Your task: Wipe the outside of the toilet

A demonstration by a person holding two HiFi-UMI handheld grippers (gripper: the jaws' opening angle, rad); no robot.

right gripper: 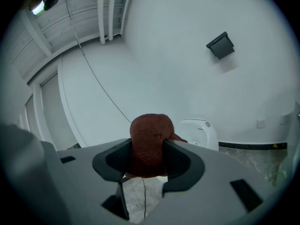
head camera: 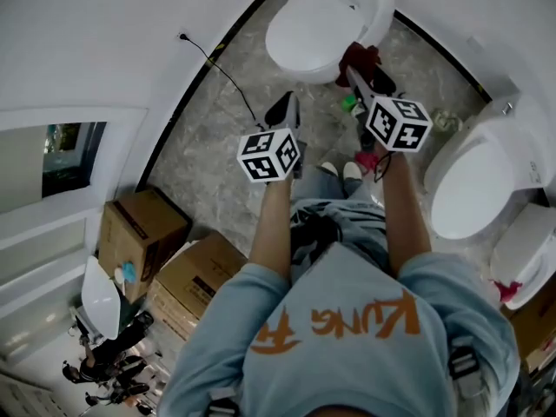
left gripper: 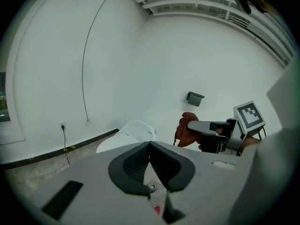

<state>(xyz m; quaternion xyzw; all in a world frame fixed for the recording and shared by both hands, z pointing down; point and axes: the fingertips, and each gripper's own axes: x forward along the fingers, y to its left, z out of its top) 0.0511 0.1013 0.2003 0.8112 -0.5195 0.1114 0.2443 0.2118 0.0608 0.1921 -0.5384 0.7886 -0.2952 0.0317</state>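
A white toilet (head camera: 326,24) stands on the grey stone floor at the top of the head view, lid down; it also shows in the left gripper view (left gripper: 133,132) and the right gripper view (right gripper: 199,132). My right gripper (head camera: 356,72) is shut on a dark red cloth (head camera: 360,59) just beside the toilet's near right edge. The cloth (right gripper: 149,142) bulges up between the jaws. My left gripper (head camera: 287,102) hangs over the floor short of the toilet's front left, shut with nothing in it (left gripper: 150,146). The left gripper view catches the cloth (left gripper: 186,130) too.
A second white toilet (head camera: 473,189) sits at the right. Two cardboard boxes (head camera: 143,233) (head camera: 195,281) lie at the lower left. A black cord (head camera: 228,76) runs from the wall across the floor. Small green clutter (head camera: 350,104) lies near the person's shoes. A black box (right gripper: 220,45) hangs on the wall.
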